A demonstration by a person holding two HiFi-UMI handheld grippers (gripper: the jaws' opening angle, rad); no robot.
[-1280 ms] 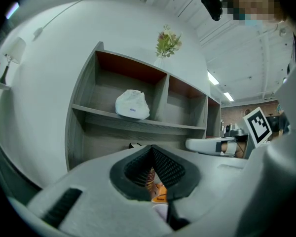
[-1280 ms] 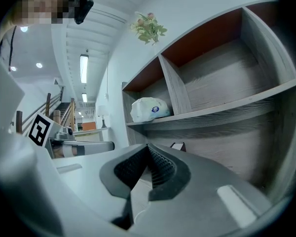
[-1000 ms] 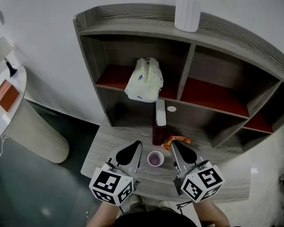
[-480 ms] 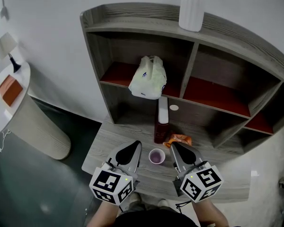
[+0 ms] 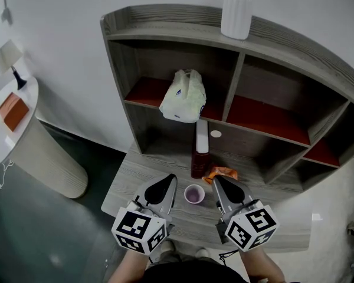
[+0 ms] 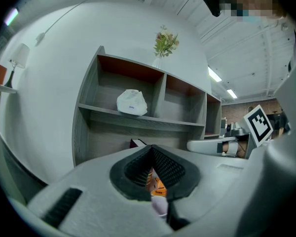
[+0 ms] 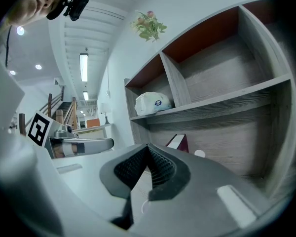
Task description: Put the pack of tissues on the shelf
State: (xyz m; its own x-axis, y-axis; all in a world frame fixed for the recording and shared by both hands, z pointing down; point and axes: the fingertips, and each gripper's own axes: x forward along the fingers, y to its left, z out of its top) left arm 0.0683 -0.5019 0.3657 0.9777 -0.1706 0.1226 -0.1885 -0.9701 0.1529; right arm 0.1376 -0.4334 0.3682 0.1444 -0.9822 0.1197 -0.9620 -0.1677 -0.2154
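L tongs (image 5: 169, 180) shut, R tongs (image 5: 217, 180) shut, empty

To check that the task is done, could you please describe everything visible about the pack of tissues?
The pack of tissues is a soft white to pale yellow plastic-wrapped bundle with a blue mark. It rests in the upper left compartment of the shelf, on the red board near its front edge; nothing else touches it.
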